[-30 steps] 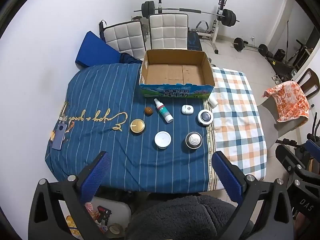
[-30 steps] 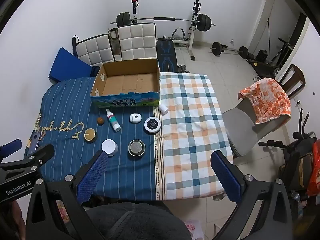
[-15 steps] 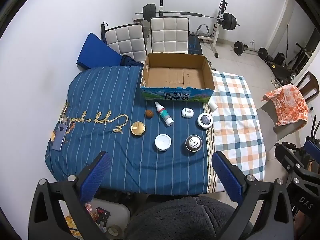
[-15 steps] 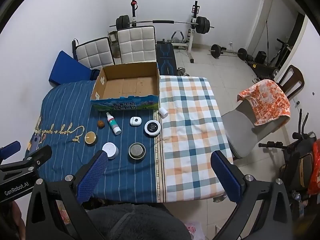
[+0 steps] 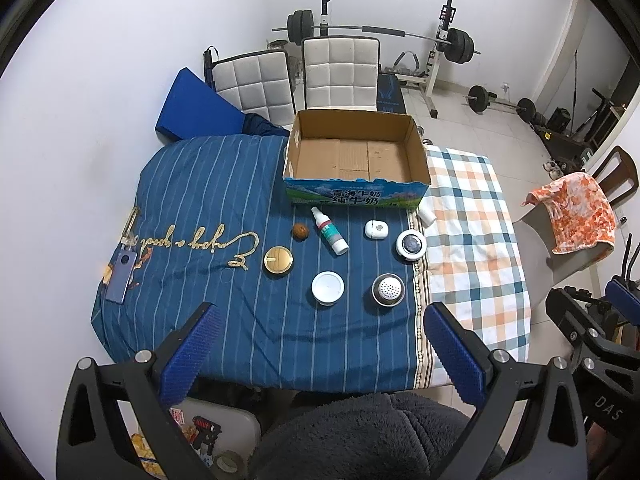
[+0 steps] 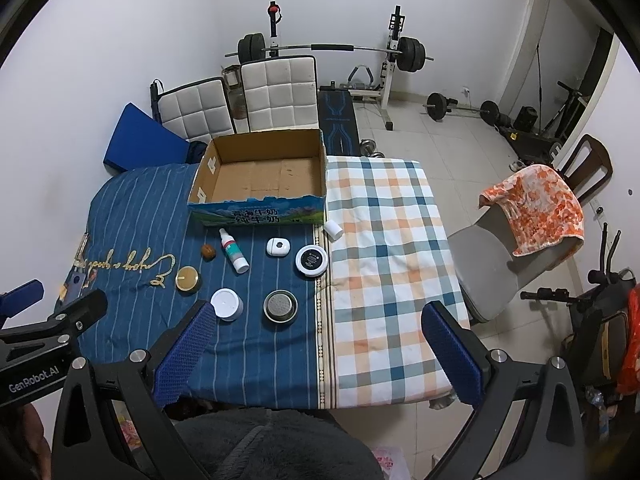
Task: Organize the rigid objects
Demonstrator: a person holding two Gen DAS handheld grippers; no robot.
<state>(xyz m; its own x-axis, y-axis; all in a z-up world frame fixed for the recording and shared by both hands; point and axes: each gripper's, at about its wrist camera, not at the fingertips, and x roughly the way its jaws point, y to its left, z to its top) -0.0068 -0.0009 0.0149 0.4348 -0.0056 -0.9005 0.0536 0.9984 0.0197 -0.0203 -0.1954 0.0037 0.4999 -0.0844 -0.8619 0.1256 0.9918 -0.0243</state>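
Both tools hang high above the table, nothing in either one. The left gripper (image 5: pixel 320 354) has its blue pads spread wide, and the right gripper (image 6: pixel 324 354) is spread just as wide, hovering over the near edge of the cloth.

Down on the blue striped cloth (image 5: pixel 208 184), the cardboard box (image 5: pixel 356 156) sits at the far side, open and bare inside. Just in front of it lies the spray bottle (image 5: pixel 330 231), tipped on its side, with a small brown ball (image 5: pixel 300 231) to its left. Right of the bottle there's a small white case (image 5: pixel 376 228), then a round white-rimmed disc (image 5: pixel 409 243) at the seam with the checked cloth (image 5: pixel 472 216). A little white bottle (image 5: pixel 426 215) lies just beyond that seam, near the box corner. Nearer row: gold round tin (image 5: pixel 278 261) on the left, white lid (image 5: pixel 327 287) in the middle, metal strainer cup (image 5: pixel 387 289) on the right. All well apart from each other.
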